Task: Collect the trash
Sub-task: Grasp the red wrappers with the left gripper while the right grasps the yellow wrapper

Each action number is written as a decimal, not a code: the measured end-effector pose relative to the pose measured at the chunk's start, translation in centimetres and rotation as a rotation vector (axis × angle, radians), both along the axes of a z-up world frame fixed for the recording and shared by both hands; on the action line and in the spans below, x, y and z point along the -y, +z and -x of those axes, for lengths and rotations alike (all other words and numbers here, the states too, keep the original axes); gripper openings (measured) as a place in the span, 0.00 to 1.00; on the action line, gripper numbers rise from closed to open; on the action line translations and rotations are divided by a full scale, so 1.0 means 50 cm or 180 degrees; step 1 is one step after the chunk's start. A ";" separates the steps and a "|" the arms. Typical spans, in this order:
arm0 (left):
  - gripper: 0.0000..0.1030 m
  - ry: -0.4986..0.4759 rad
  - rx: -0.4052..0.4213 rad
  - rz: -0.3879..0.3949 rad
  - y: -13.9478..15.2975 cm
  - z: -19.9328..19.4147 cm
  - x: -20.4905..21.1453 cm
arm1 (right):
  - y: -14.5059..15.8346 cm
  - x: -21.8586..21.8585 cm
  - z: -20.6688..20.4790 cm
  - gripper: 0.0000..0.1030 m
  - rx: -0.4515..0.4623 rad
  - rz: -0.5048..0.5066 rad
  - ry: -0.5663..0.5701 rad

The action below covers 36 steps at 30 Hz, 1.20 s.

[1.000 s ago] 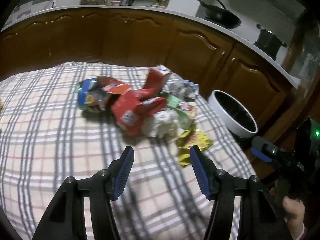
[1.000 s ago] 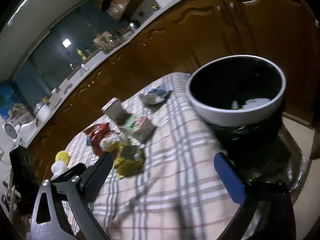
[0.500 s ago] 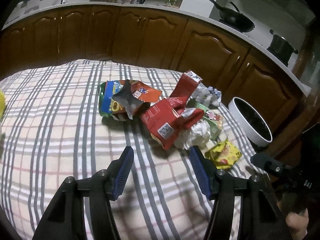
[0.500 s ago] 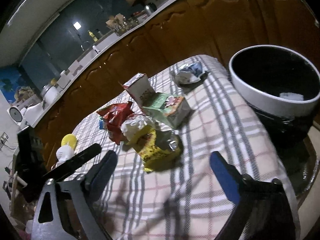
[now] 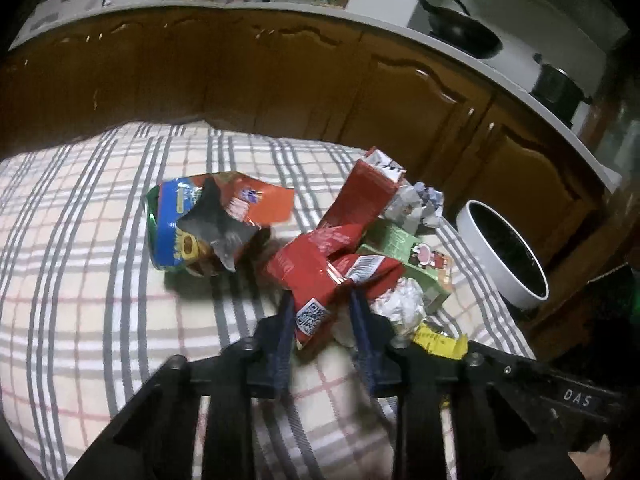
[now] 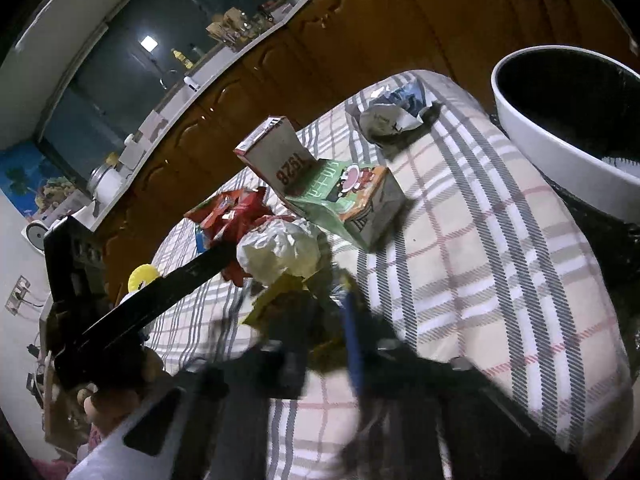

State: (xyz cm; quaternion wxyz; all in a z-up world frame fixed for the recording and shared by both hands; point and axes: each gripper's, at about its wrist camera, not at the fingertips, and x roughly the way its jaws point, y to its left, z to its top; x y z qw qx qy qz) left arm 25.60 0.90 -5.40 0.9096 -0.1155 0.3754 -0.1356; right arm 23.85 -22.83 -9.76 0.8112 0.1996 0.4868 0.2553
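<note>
The left hand-held gripper [image 5: 320, 316] is closing its blue jaws on a crumpled red foil snack bag [image 5: 320, 276] with a QR code. The blurred right hand-held gripper [image 6: 324, 320] is closing, seemingly on a yellow wrapper [image 6: 276, 300]. A carton end reads "1528" [image 6: 289, 170]. Beside the checked tabletop [image 5: 80, 280], a white round bin [image 6: 560, 152] holds pale scraps.

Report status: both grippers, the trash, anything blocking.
Left gripper closing on red bag. Right gripper closing on yellow wrapper. Bin off table edge, nothing blocking.
</note>
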 end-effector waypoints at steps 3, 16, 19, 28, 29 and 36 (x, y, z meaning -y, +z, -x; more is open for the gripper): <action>0.07 -0.0049 0.0034 -0.0031 0.001 0.009 0.004 | 0.007 0.006 0.010 0.00 0.0067 0.0002 0.0012; 0.06 0.0044 0.0145 0.0086 0.034 0.130 -0.051 | 0.042 0.014 0.047 0.14 0.0202 0.0056 0.0031; 0.06 0.0053 0.0171 0.0113 0.046 0.155 -0.059 | 0.042 0.004 0.044 0.48 0.0199 0.0023 0.0058; 0.06 0.0022 0.0192 0.0129 0.065 0.197 -0.063 | 0.016 -0.048 0.042 0.05 0.0080 0.0149 0.0287; 0.06 0.0008 0.0193 0.0134 0.067 0.199 -0.060 | 0.017 -0.044 0.046 0.02 0.0091 0.0136 0.0274; 0.06 -0.0237 0.0276 0.0138 0.089 0.208 -0.005 | 0.050 0.021 0.069 0.00 0.0241 0.0108 0.0100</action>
